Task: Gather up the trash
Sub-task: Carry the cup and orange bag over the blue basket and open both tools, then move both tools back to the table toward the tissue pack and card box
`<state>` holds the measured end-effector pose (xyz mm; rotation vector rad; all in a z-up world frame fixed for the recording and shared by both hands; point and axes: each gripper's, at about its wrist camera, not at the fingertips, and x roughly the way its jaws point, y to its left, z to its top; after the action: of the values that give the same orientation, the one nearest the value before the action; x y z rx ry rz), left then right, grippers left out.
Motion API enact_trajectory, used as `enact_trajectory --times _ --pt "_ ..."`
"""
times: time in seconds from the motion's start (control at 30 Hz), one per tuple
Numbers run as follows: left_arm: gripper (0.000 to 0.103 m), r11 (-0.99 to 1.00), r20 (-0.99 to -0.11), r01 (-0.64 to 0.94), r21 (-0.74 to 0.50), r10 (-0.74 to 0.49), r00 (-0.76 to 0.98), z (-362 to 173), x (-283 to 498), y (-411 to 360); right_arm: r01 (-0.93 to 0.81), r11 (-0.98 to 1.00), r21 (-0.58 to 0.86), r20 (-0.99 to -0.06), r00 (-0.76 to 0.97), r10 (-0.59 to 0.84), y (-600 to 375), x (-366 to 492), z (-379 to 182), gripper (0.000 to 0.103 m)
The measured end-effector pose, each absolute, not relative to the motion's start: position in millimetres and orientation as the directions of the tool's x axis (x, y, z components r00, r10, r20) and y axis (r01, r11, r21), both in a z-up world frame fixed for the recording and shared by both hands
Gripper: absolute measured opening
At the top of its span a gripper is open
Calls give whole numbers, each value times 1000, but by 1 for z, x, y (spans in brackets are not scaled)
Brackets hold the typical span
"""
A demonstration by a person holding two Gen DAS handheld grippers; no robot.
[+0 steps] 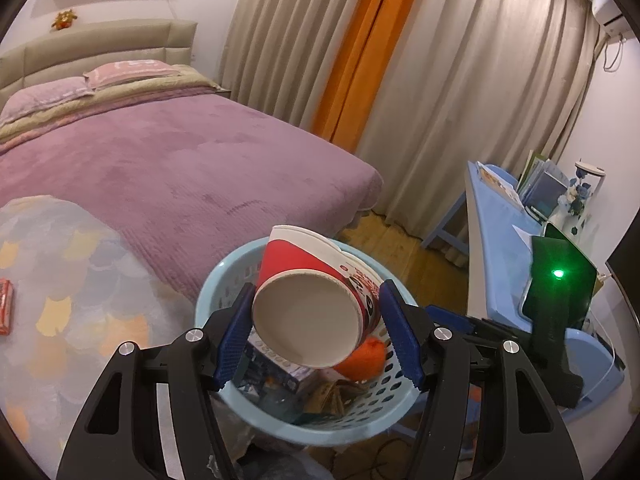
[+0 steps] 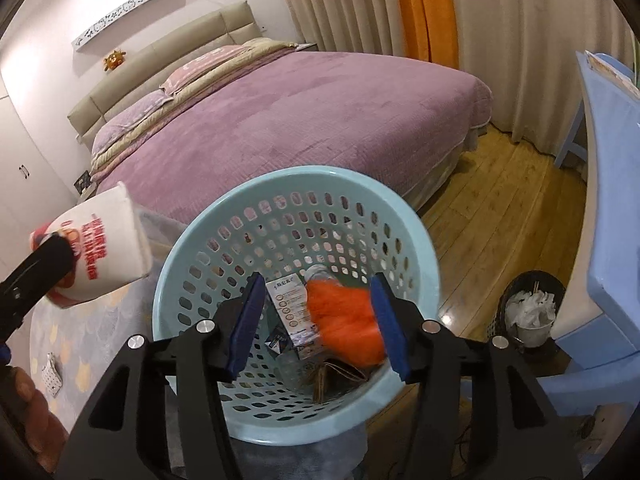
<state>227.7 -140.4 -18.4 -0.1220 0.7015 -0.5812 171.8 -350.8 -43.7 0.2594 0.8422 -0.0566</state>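
Above the blue basket (image 1: 376, 404), the left gripper (image 1: 316, 328) clamps a light, crushable paper cup (image 1: 312, 304) across its base, while the right gripper (image 2: 320, 324) hangs wide, empty.

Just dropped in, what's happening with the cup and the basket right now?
The left tool holds a red-and-white paper cup between its blue pads, poised over the light blue basket. The right tool is open above the basket, gripping nothing. Inside lie an orange wad, a printed box and brown scraps.
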Motion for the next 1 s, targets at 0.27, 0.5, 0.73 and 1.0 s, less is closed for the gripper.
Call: enact_trajectory --times 0.27,0.5,0.73,1.0 --pt "78 856 -619 423 -299 -511 596 -45 235 -147 150 965 217 -725 686 56 -360 160 -37 51" --pt "78 866 -611 389 -313 -497 616 -47 222 -123 118 968 220 -718 691 78 -351 158 -33 51" --pt "78 883 -571 365 -294 -469 674 -31 199 -97 64 977 205 -705 702 102 -327 154 -26 51" --pt "78 906 -524 301 -298 -419 742 -17 169 -50 -11 983 185 -686 715 137 -292 150 -19 51"
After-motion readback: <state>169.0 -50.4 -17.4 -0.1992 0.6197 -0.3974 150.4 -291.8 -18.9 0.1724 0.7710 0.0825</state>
